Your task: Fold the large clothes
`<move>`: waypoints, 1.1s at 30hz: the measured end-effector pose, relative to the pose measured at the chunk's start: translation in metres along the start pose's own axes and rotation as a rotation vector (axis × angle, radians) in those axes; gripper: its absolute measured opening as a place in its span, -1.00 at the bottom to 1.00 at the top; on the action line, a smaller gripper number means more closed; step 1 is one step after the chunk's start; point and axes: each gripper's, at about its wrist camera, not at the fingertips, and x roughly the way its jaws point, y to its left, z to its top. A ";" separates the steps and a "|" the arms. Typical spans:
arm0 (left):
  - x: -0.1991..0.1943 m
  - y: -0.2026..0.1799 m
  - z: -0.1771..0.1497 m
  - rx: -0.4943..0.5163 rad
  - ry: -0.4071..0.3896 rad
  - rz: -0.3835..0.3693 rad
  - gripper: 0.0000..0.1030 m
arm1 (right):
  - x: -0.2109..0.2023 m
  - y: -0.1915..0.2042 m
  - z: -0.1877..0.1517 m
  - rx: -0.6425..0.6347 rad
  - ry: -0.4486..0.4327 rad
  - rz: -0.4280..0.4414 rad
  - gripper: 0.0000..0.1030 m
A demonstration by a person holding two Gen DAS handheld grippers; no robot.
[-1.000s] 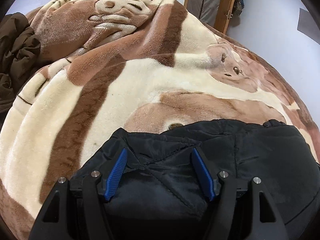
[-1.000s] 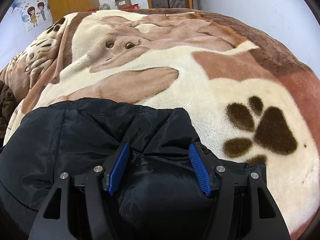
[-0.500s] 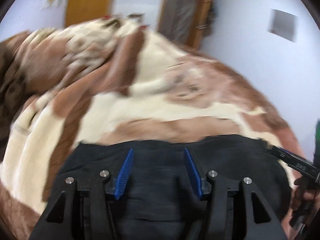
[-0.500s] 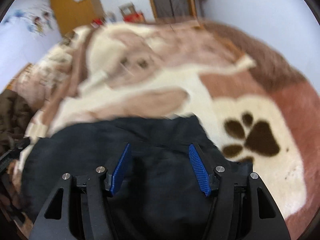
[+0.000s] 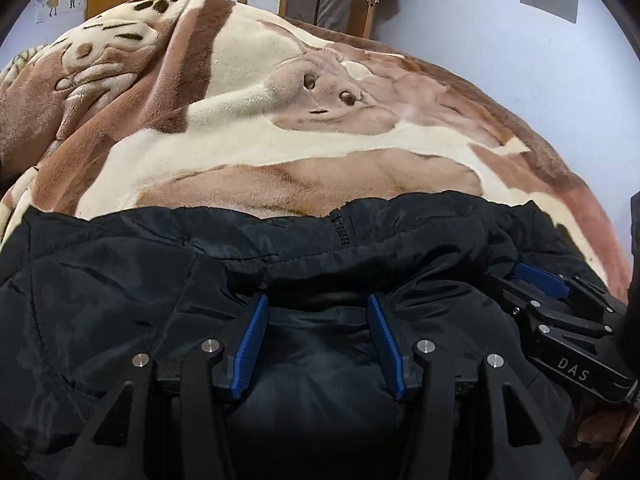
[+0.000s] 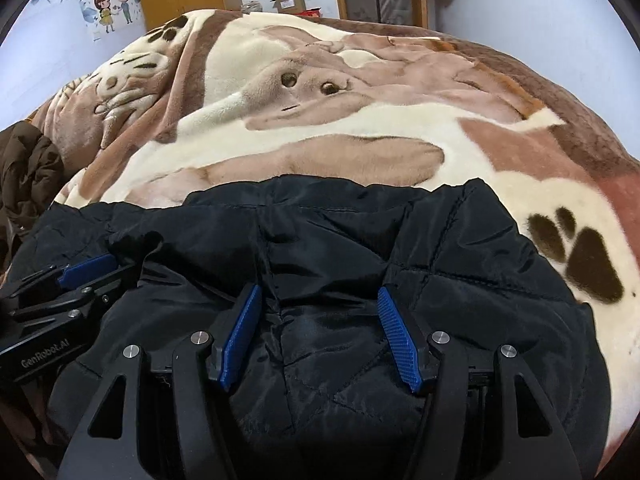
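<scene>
My black jacket (image 5: 120, 280) fills the lower half of both views, bunched on the blanket (image 5: 248, 152), and its near edge runs out of frame under my tongs, so I cannot see how it is folded there. In the left view its zip shows at the top middle of the dark mass, but the cloth is so dark that seams lower down are hard to make out. In the right view the quilted stitching reads better in the middle.

My left tongs (image 5: 316, 344) sit at the bottom centre of their view, tilted down onto the jacket. The blue pads (image 5: 250, 344) stand apart with a swell of black cloth between them. The fabric seems to bulge up in the gap, yet I cannot tell whether the pads press on it.

My right tongs (image 6: 320, 340) lie the same way at the bottom centre of their view, pads wide apart, with quilted cloth between them and no clear pinch that I can see.

Each tool shows in the other's view: the right one at the lower right edge, partly cut off, the left one at the lower left edge.

A brown coat (image 6: 28, 172) lies crumpled at the left edge, half out of frame.
</scene>
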 end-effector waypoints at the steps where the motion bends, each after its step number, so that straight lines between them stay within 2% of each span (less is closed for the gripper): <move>1: 0.003 0.000 -0.001 -0.001 0.000 0.003 0.04 | 0.001 -0.001 0.000 0.002 0.000 0.001 0.18; 18: 0.012 0.000 -0.007 0.002 -0.024 0.018 0.04 | 0.007 -0.003 -0.007 -0.003 -0.026 -0.004 0.17; 23: -0.005 0.001 0.001 0.006 0.010 0.000 0.02 | -0.019 -0.001 0.006 -0.017 -0.001 -0.015 0.17; 25: -0.028 0.010 0.007 0.002 -0.003 -0.005 0.01 | -0.042 -0.004 0.012 -0.027 -0.035 -0.011 0.17; 27: -0.058 0.028 0.010 0.008 -0.072 0.004 0.01 | -0.064 -0.016 0.015 -0.028 -0.084 -0.025 0.17; 29: -0.080 0.055 0.008 0.008 -0.124 0.058 0.01 | -0.069 -0.034 0.011 -0.012 -0.082 -0.067 0.17; 31: -0.082 0.084 0.002 -0.017 -0.116 0.129 0.01 | -0.055 -0.056 0.002 0.013 -0.033 -0.119 0.17; 33: -0.069 0.119 -0.009 -0.089 -0.061 0.174 0.01 | -0.044 -0.068 -0.006 0.028 -0.027 -0.110 0.17</move>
